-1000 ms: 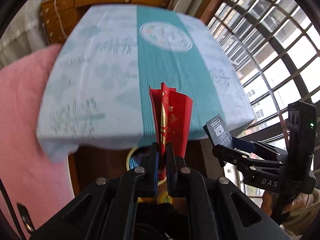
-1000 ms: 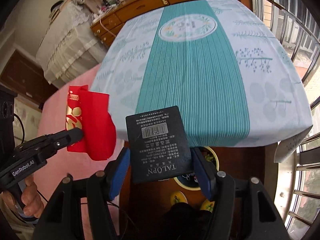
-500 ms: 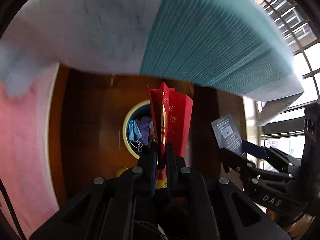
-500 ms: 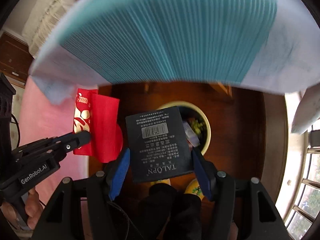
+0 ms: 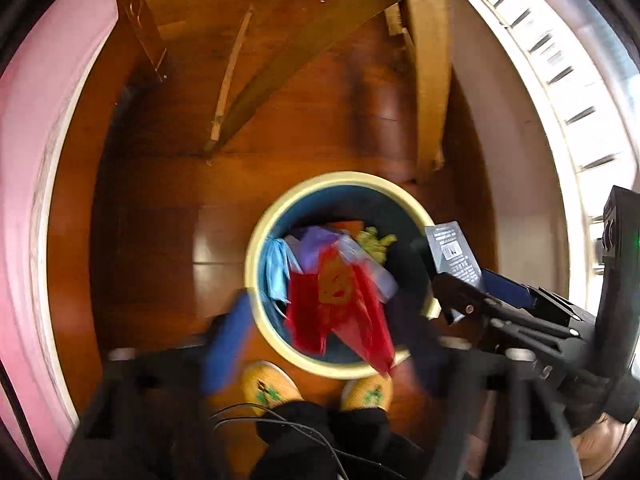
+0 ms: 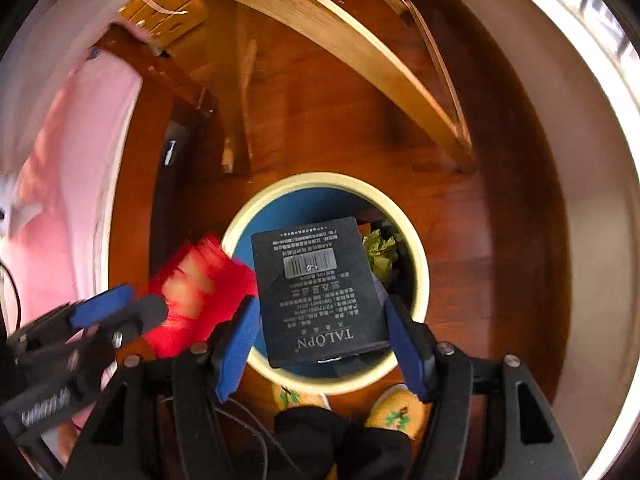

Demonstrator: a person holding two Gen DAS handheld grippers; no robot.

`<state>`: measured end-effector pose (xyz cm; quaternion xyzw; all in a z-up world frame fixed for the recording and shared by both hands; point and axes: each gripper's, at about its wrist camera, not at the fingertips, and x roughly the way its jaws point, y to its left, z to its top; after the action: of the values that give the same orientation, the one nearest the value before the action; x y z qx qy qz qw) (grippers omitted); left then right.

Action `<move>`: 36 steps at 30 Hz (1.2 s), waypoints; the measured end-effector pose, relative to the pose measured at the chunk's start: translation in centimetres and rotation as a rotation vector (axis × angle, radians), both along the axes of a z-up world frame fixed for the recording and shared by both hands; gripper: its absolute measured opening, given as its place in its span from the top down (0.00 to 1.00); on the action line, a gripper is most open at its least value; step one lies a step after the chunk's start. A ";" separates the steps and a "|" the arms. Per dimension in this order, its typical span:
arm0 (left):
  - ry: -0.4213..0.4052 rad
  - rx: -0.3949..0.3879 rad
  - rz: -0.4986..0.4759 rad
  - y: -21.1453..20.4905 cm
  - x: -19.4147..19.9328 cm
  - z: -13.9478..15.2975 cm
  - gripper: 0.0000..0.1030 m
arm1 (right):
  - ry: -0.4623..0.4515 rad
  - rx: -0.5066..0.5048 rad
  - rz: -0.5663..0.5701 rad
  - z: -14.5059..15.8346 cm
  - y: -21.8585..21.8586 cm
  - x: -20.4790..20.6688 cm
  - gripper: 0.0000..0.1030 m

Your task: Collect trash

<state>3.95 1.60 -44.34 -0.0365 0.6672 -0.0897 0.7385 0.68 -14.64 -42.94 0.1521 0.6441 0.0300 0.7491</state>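
A round bin with a cream rim (image 5: 280,204) (image 6: 416,256) and blue inside stands on the wood floor, holding a blue mask, purple plastic and green scraps. My left gripper (image 5: 320,332) is open right above it, blurred. The red envelope (image 5: 344,300) is loose between its spread fingers, falling over the bin; it also shows in the right wrist view (image 6: 200,292). My right gripper (image 6: 324,328) is shut on a black TALOPN card box (image 6: 320,288) and holds it over the bin. The box also shows in the left wrist view (image 5: 454,254).
Wooden table legs and braces (image 5: 428,80) stand just beyond the bin. A pink cloth (image 6: 52,168) hangs at the left. A white window sill (image 5: 560,112) runs along the right. The person's yellow slippers (image 5: 272,390) are just behind the bin.
Both grippers dropped below the table edge to just over the bin. My left gripper opened and let go of the red envelope. The right gripper kept hold of the black box.
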 end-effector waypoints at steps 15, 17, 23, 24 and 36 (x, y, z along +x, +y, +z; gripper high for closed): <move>-0.088 0.085 0.066 1.1 0.0 1.7 0.18 | -0.090 -0.064 0.021 -0.6 0.1 0.1 0.18; -0.104 0.085 0.078 1.2 -0.1 2.7 0.18 | -0.099 -0.055 0.020 0.4 0.1 -0.1 0.18; -0.142 0.103 0.097 1.3 -0.3 6.5 0.18 | -0.107 -0.039 0.022 3.7 0.3 -0.2 0.18; -0.144 0.104 0.099 1.4 -0.3 6.9 0.18 | -0.110 -0.041 0.024 4.5 0.4 -0.3 0.18; -0.202 0.136 0.133 2.7 -0.4 19.5 0.18 | -0.148 -0.070 0.024 16.9 0.3 -1.0 0.18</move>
<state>3.52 4.28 -24.80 -0.0215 0.5899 0.0018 0.8072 -0.31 -14.32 -26.00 0.1154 0.5893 0.0277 0.7991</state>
